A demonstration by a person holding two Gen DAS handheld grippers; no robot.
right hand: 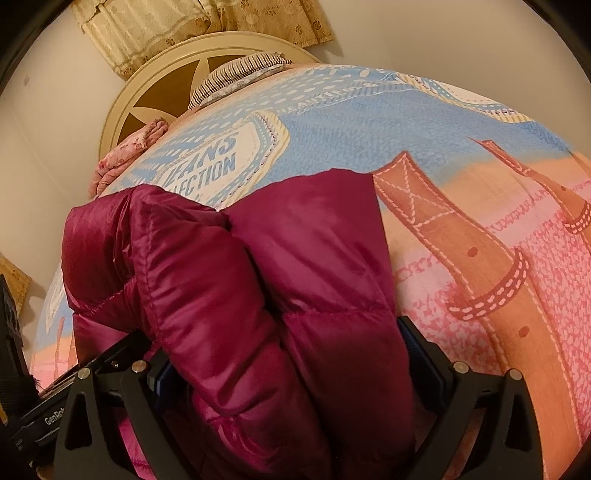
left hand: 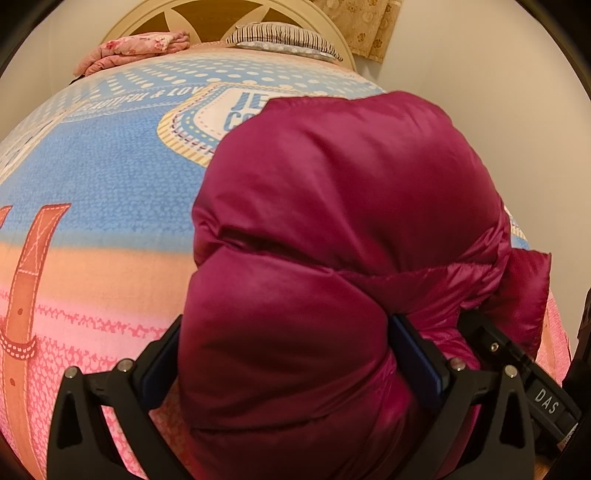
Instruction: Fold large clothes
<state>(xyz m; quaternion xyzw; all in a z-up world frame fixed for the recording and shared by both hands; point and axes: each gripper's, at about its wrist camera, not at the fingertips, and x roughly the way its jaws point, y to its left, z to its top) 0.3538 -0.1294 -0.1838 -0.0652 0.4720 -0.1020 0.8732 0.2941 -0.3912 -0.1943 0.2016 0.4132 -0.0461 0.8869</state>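
Note:
A magenta puffer jacket (left hand: 332, 206) lies bunched on the bed, folded over itself. My left gripper (left hand: 291, 354) has its black fingers (left hand: 417, 350) on either side of a thick roll of the jacket and is shut on it. In the right wrist view the same jacket (right hand: 306, 236) fills the lower middle. My right gripper (right hand: 291, 354) is shut on another thick fold of it. The right gripper's body (left hand: 517, 362) shows just right of the left one, so the two stand side by side at the jacket's near edge. The fingertips are hidden in the fabric.
The bed sheet (left hand: 103, 177) is printed blue, orange and pink with belt shapes. A striped pillow (left hand: 284, 38) and a folded pink floral cloth (left hand: 136, 50) lie at the cream headboard (left hand: 122, 27). A beige wall and curtain (right hand: 177, 29) stand behind.

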